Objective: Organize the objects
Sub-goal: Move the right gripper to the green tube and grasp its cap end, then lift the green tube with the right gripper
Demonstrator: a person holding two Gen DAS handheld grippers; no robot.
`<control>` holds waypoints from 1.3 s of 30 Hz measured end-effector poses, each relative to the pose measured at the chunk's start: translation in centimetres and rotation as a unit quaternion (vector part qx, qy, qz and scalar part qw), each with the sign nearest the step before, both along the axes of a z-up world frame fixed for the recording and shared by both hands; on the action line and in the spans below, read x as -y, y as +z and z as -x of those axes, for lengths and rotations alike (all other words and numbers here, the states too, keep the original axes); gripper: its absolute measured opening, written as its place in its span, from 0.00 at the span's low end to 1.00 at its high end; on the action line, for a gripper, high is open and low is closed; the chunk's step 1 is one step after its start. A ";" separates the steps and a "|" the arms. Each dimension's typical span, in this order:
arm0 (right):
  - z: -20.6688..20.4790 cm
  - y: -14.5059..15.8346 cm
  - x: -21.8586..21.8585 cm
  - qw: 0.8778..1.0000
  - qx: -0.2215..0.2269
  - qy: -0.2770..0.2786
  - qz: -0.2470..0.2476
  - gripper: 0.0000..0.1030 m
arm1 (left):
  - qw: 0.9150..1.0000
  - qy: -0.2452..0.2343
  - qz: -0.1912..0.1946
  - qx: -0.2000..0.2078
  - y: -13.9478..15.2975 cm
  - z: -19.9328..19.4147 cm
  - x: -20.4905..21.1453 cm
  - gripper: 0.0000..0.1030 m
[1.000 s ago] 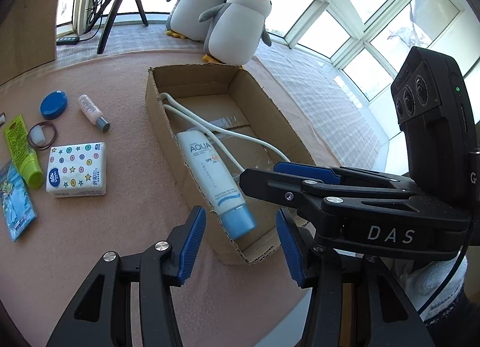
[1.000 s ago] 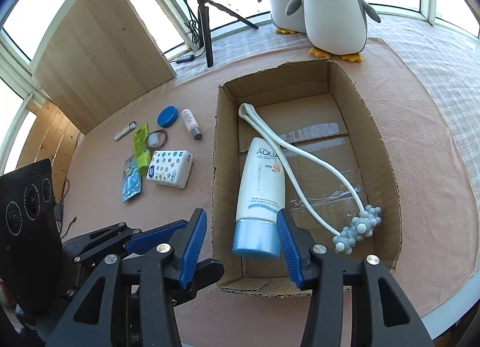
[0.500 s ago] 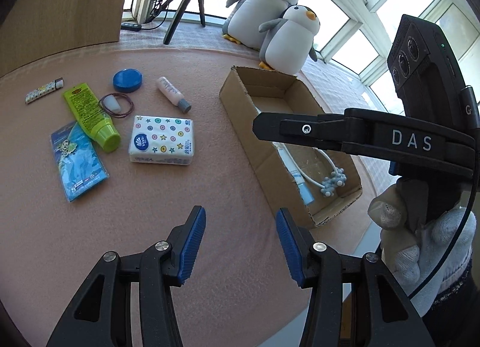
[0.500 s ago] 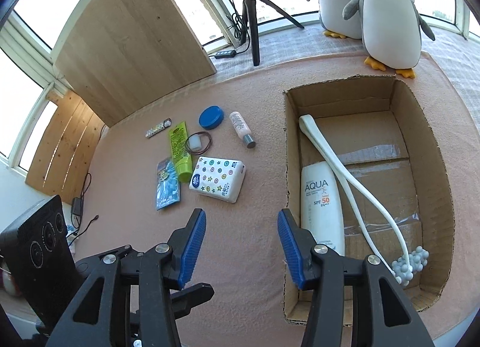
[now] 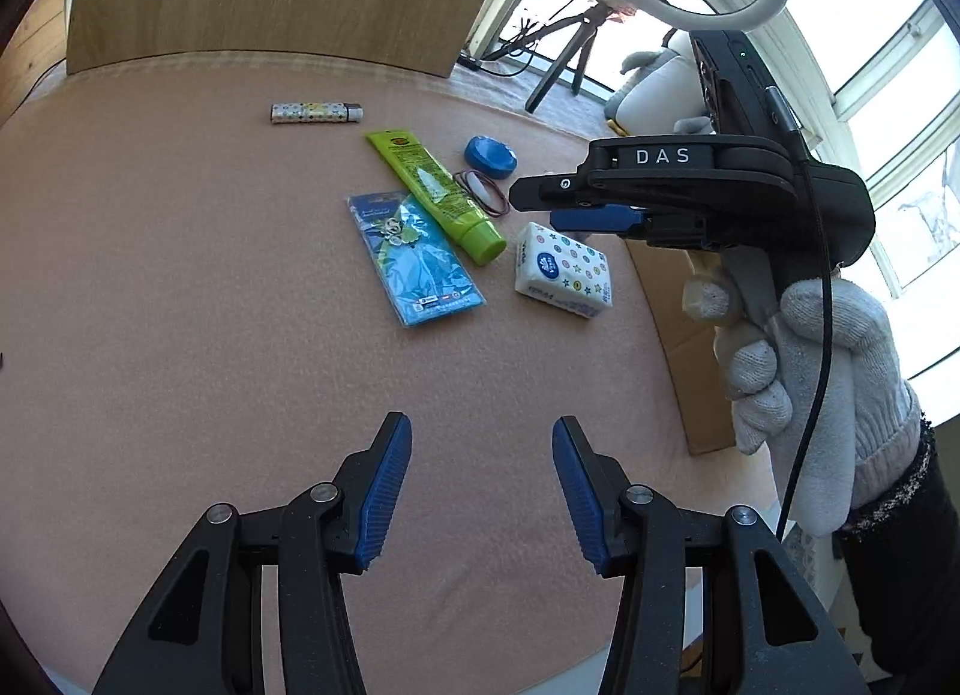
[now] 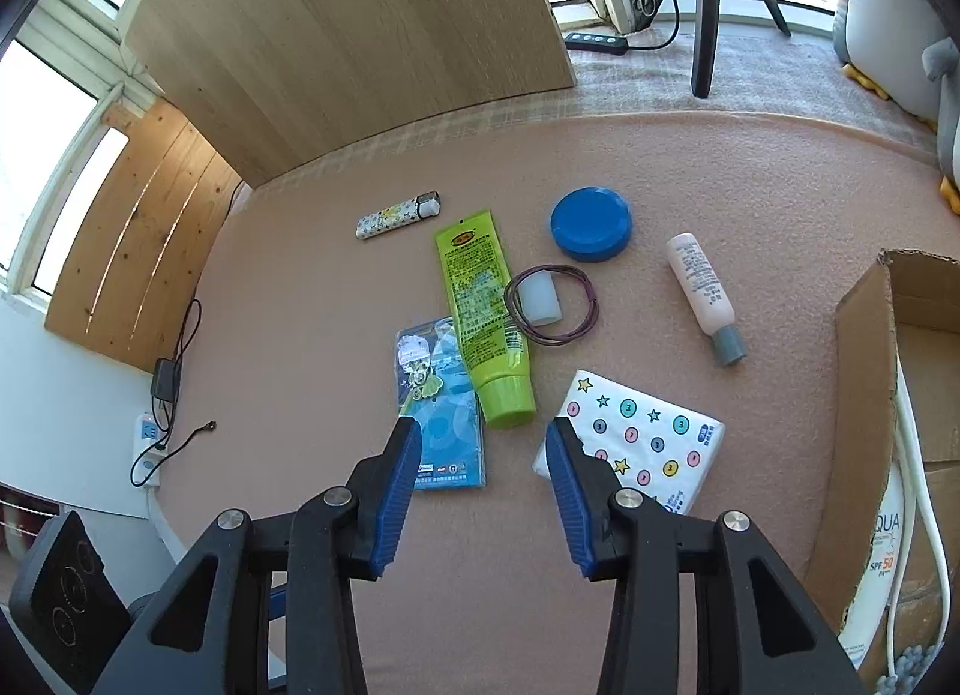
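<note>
Loose items lie on the pink table: a green tube [image 6: 483, 329], a blue packet [image 6: 441, 413], a spotted tissue pack [image 6: 639, 446], a blue lid [image 6: 591, 224], a small white bottle [image 6: 702, 296], a hair band around a white cap [image 6: 549, 302] and a lighter [image 6: 399, 215]. A cardboard box [image 6: 864, 395] at right holds a sunscreen tube [image 6: 879, 563] and a white massager. My right gripper [image 6: 483, 500] is open and empty, just short of the green tube and tissue pack. My left gripper [image 5: 483, 494] is open and empty over bare table, with the tissue pack [image 5: 564, 269] ahead.
A wooden board [image 6: 360, 29] leans at the table's far edge. A tripod [image 6: 705, 5] and plush penguins [image 6: 888, 23] stand behind. A power strip and cables [image 6: 156, 425] lie off the table's left edge. The right gripper body [image 5: 690, 197] hangs over the tissue pack in the left view.
Both grippers have swung left, away from the box and toward the loose items. Both stay open and empty. The items have not moved.
</note>
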State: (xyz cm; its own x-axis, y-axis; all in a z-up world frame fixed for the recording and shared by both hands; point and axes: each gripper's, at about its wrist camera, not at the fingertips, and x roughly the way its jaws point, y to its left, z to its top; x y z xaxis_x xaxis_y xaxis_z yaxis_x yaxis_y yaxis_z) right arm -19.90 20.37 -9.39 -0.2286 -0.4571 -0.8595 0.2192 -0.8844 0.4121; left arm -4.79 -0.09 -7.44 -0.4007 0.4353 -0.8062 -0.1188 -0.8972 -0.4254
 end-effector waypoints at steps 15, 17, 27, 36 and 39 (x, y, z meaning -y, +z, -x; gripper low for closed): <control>4.5 -4.9 4.7 0.995 0.033 0.002 -0.093 0.38 | 1.000 0.024 -0.008 0.007 -0.5 -0.2 3.5 0.51; 4.6 -5.5 4.6 0.995 0.044 -0.001 -0.085 0.38 | 1.000 0.024 -0.008 0.008 -0.6 -0.1 3.5 0.51; 2.0 -6.0 4.8 0.997 0.057 0.006 -0.042 0.32 | 1.000 0.025 -0.009 0.014 -1.3 0.5 3.5 0.51; -3.0 -6.1 5.0 0.998 0.061 0.003 -0.010 0.32 | 1.000 0.004 -0.009 0.026 -2.5 0.7 2.4 0.51; -4.7 -6.2 4.4 0.998 0.068 0.001 0.001 0.32 | 0.999 -0.007 -0.006 0.031 -3.0 0.5 1.5 0.51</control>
State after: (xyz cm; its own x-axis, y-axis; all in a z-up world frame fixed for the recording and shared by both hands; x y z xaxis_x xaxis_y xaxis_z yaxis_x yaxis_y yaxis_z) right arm -15.20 15.93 -15.63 -0.1091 -0.4586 -0.8819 0.1630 -0.8835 0.4392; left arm -5.31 -1.54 -10.40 -0.3443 0.4502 -0.8239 -0.1054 -0.8905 -0.4426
